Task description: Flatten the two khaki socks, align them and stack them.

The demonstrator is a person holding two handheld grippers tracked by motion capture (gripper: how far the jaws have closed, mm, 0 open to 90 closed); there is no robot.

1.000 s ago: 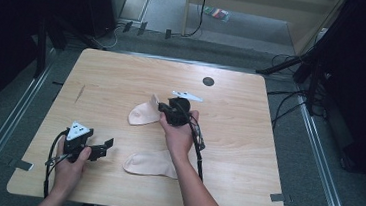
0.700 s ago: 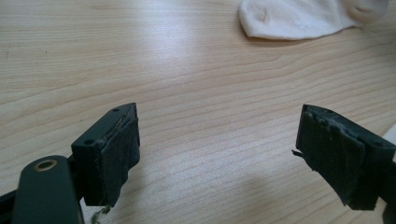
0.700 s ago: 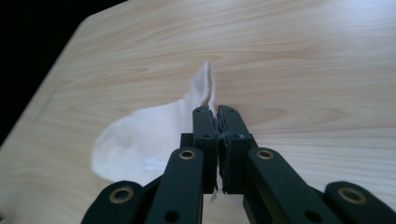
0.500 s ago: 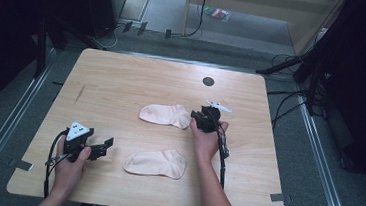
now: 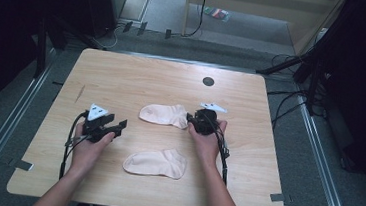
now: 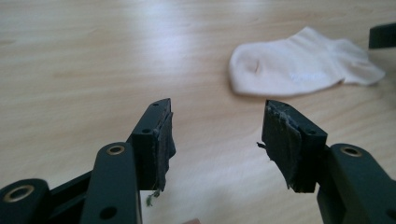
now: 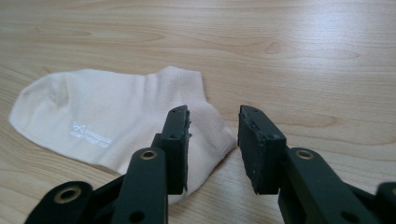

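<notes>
I have just let go of the far sock (image 5: pixel 164 115) – my right hand-held gripper (image 5: pixel 193 122) was opening its jaws, and they now stand spread at the cuff with nothing pinched. This sock lies flat on the counter (image 5: pixel 138 76), where before it was lifted and crumpled. The near sock (image 5: pixel 156 162) waits below it. My left hand-held gripper (image 5: pixel 119 125) moved closer, its jaws were closing but are apart and empty

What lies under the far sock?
Only the bare wooden table shows around the far sock, which lies flat. Whatever its fabric covers can't be seen; its cuff edge sits beneath the right hand-held gripper.
</notes>
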